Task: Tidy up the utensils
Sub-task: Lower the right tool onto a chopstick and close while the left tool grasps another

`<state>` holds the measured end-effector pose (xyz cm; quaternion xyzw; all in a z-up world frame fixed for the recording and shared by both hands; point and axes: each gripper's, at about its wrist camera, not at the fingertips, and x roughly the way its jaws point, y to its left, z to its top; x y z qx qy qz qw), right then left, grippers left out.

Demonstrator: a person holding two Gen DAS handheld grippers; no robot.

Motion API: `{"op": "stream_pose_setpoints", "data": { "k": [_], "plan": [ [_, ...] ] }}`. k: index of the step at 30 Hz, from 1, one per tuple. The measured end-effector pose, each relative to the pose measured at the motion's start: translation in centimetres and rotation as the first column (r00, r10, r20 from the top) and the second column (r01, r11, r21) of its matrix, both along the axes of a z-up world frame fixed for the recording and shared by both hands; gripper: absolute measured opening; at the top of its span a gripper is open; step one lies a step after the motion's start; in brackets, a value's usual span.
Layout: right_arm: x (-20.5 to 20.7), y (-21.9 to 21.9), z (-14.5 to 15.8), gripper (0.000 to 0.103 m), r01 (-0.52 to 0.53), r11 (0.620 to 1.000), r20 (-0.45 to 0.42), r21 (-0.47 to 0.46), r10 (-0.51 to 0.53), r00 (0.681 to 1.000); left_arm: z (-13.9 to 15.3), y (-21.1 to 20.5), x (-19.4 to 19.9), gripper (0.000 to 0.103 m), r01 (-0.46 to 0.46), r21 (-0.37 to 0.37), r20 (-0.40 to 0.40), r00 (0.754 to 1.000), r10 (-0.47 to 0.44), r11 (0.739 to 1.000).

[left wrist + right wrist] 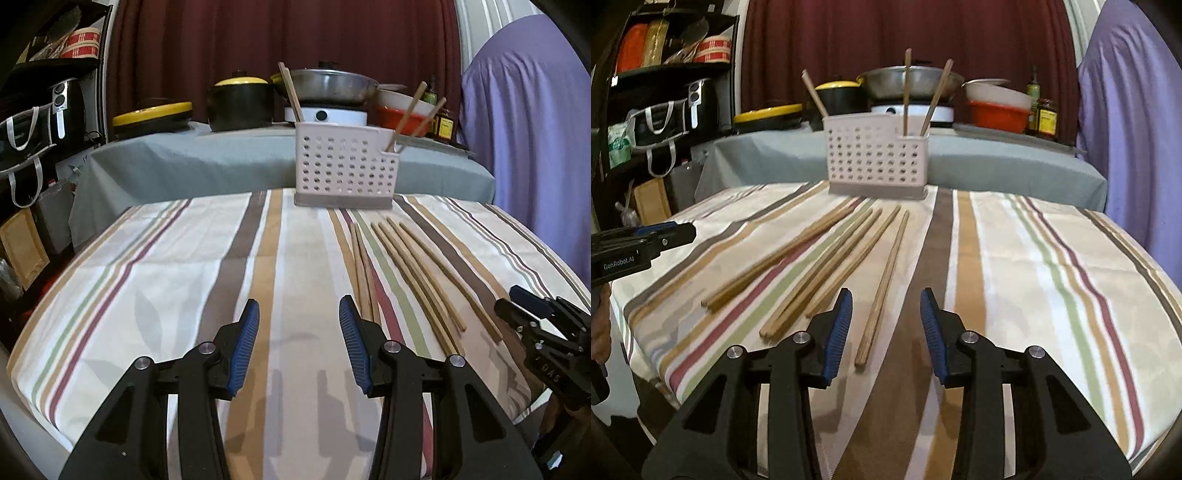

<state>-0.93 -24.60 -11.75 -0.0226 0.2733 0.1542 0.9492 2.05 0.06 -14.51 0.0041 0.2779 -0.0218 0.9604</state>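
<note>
A pale perforated utensil holder (345, 168) (877, 162) stands at the far edge of the striped table. It holds three wooden chopsticks (906, 92), one at its left end and two in its small right section. Several more chopsticks (413, 273) (827, 266) lie loose on the cloth in front of it. My left gripper (299, 343) is open and empty, just left of the loose chopsticks. My right gripper (886, 332) is open and empty, with the nearest chopstick (884, 284) lying between its fingers' line of sight. Each gripper shows at the edge of the other's view.
The striped tablecloth (166, 266) covers the table. Behind it a grey-covered counter (192, 162) carries pots, a pan on a burner (328, 86) and bowls. A dark shelf unit (665, 92) stands at left. A purple cloth (1130, 122) hangs at right.
</note>
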Motion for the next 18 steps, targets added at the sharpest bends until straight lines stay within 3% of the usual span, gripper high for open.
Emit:
{"op": "stream_pose_setpoints", "data": {
  "k": [8, 18],
  "plan": [
    [0.6, 0.2, -1.6, 0.007, -0.01, 1.0, -0.066, -0.018, 0.009, 0.998, -1.3, -0.7, -0.5, 0.045, 0.03, 0.008, -0.022, 0.999, -0.03, 1.0],
    [0.7, -0.5, -1.5, 0.006, 0.015, 1.0, -0.074, -0.012, -0.016, 0.997, -2.7, -2.2, -0.7, 0.045, 0.091, 0.021, -0.065, 0.994, -0.09, 0.996]
  ]
}}
